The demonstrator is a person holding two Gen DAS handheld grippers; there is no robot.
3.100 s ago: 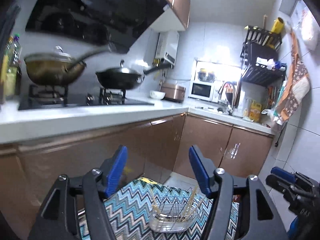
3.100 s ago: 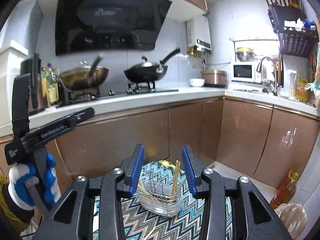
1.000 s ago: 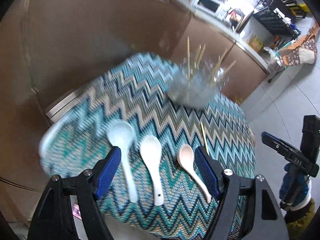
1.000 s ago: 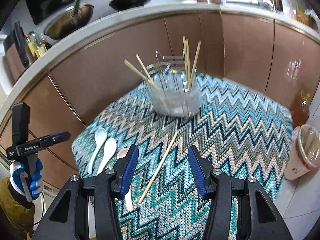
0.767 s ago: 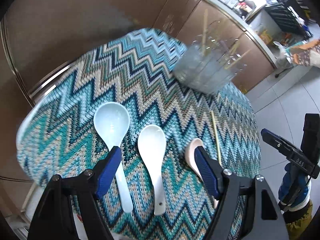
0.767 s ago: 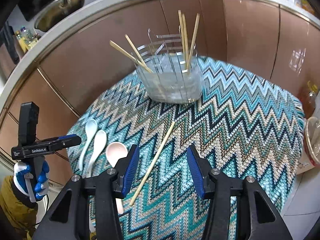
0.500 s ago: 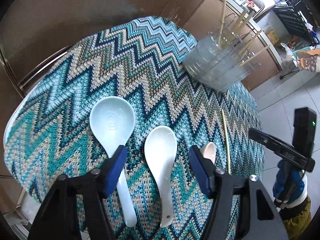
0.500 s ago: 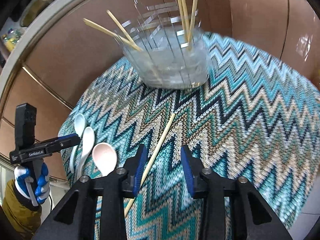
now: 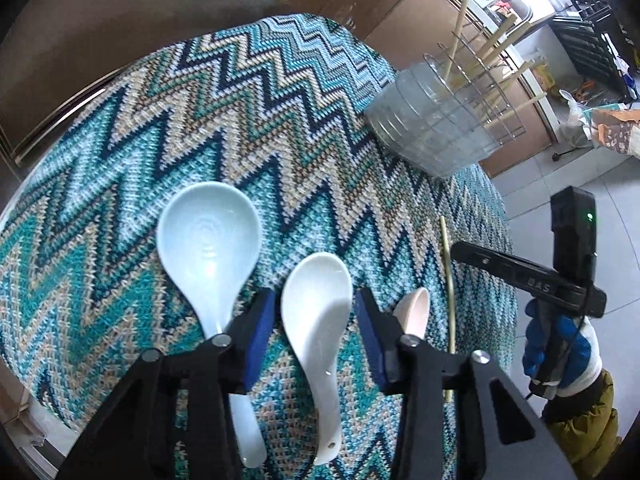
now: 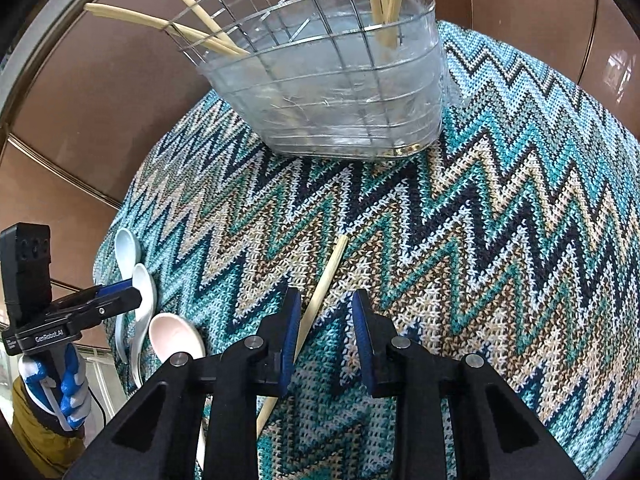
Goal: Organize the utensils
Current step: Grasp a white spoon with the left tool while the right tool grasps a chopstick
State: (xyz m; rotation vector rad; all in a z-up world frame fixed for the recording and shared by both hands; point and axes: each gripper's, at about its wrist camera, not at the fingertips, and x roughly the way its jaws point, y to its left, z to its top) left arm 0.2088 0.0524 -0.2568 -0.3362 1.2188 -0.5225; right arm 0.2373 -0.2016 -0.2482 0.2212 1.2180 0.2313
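1. The pink spoon (image 9: 414, 312) was half hidden behind the left claw's right finger in the left wrist view; its handle could not be made out. The right wrist view showed its bowl only, handle cut off by the right claw's frame.
2. The loose chopstick (image 10: 320, 292) passed under the right claw's left finger; its lower end was hidden behind the frame.
3. Left claw (image 9: 314, 328) stood partly open, straddling the white spoon (image 9: 320, 320) without gripping it. The pale blue spoon (image 9: 210, 248) lay just left of it.
4. Right claw (image 10: 325, 320) stood partly open and held nothing; the chopstick ran just beside its left finger.
5. Only the right wrist view showed the clear utensil holder (image 10: 340, 92) at close range, with chopsticks leaning inside and a wire grid across it. The left view showed it blurred, far right.
6. The three spoons lay near the table's left edge on the zigzag tablecloth (image 10: 500, 240). Open cloth lay between holder and claws.
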